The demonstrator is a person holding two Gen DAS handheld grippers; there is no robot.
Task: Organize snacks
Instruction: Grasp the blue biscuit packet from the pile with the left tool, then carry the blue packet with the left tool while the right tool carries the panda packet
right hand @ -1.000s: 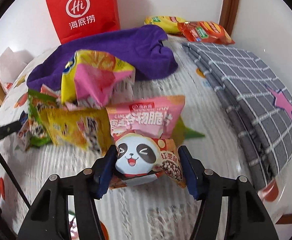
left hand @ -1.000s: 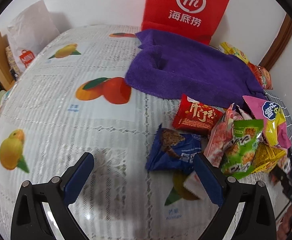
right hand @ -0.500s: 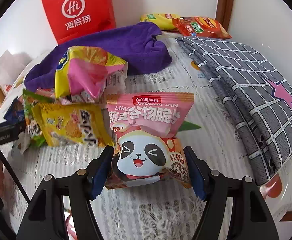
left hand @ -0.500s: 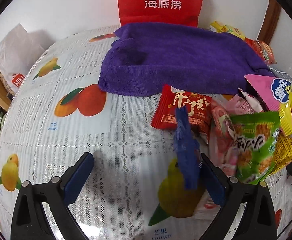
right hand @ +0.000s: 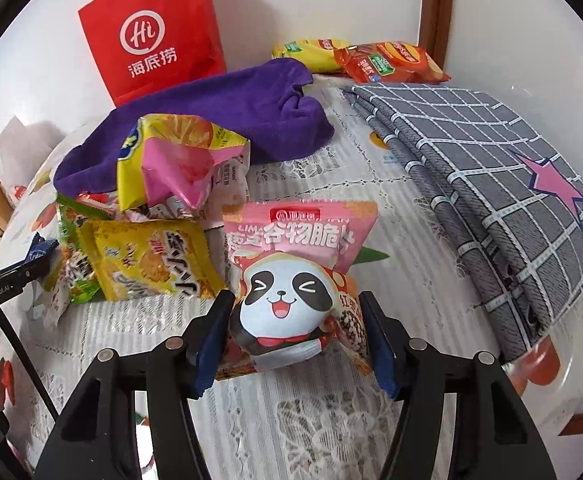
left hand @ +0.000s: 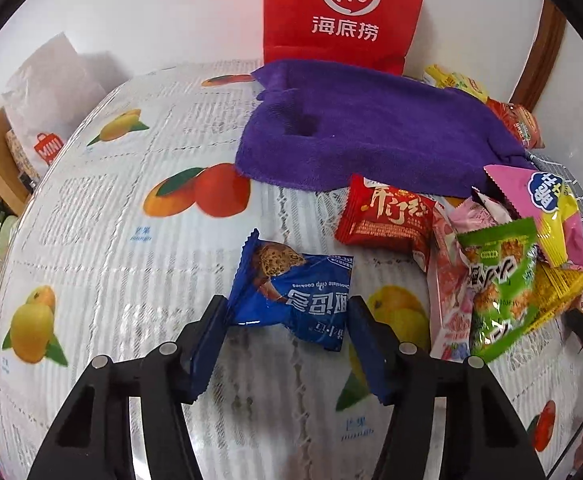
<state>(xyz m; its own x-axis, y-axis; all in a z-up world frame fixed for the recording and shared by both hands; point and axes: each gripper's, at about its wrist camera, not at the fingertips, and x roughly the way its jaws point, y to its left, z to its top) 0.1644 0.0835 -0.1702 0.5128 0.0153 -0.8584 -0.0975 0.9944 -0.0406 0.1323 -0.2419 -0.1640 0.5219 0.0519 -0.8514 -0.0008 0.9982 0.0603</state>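
My left gripper is shut on a blue chocolate chip cookie packet, its blue pads pressing both sides, apart from the snack pile. The pile holds a red packet, a green packet, a yellow packet and a pink-and-yellow bag. My right gripper is shut on a panda-print snack packet, just in front of a pink cereal-crisp packet. The yellow packet and the pink-and-yellow bag lie to its left.
A purple towel lies behind the pile, before a red paper bag at the wall. A folded grey checked cloth lies at the right. Yellow and red chip bags sit at the back. A white bag stands far left.
My left gripper has closed from wide open onto the blue cookie packet and drawn it left, away from the pile. My right gripper keeps holding the panda packet, barely moved.
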